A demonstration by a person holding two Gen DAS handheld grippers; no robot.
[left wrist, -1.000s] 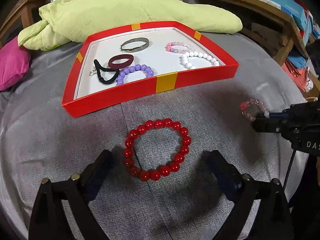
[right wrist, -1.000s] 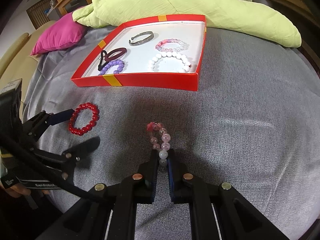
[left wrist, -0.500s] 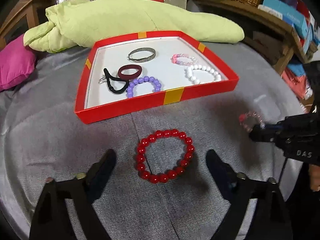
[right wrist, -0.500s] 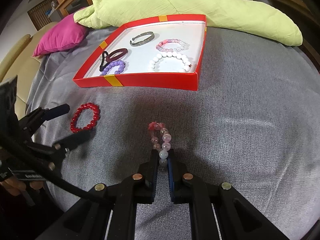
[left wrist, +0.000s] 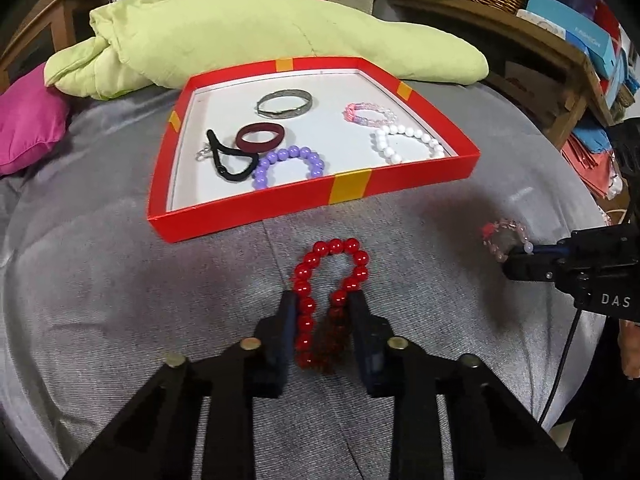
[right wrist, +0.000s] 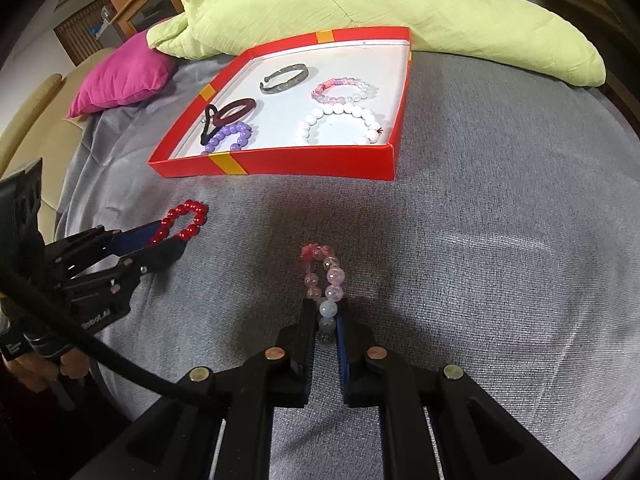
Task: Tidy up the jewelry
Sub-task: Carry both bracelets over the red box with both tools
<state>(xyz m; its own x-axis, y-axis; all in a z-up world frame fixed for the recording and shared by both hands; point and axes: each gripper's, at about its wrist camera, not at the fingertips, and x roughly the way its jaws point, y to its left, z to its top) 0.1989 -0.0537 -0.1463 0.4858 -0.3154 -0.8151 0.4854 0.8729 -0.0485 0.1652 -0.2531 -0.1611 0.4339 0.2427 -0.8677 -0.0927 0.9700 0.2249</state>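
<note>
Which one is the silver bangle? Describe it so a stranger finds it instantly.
Find the red tray on the grey cover. Look at its far half, near the green pillow. The silver bangle lies there alone: a plain metal band, the only piece in the tray that is neither beads nor fabric.

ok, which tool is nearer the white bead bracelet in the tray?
Right, marginally. The right tool sits almost straight in front of the white bead bracelet; the left tool is further off to the left.
</note>
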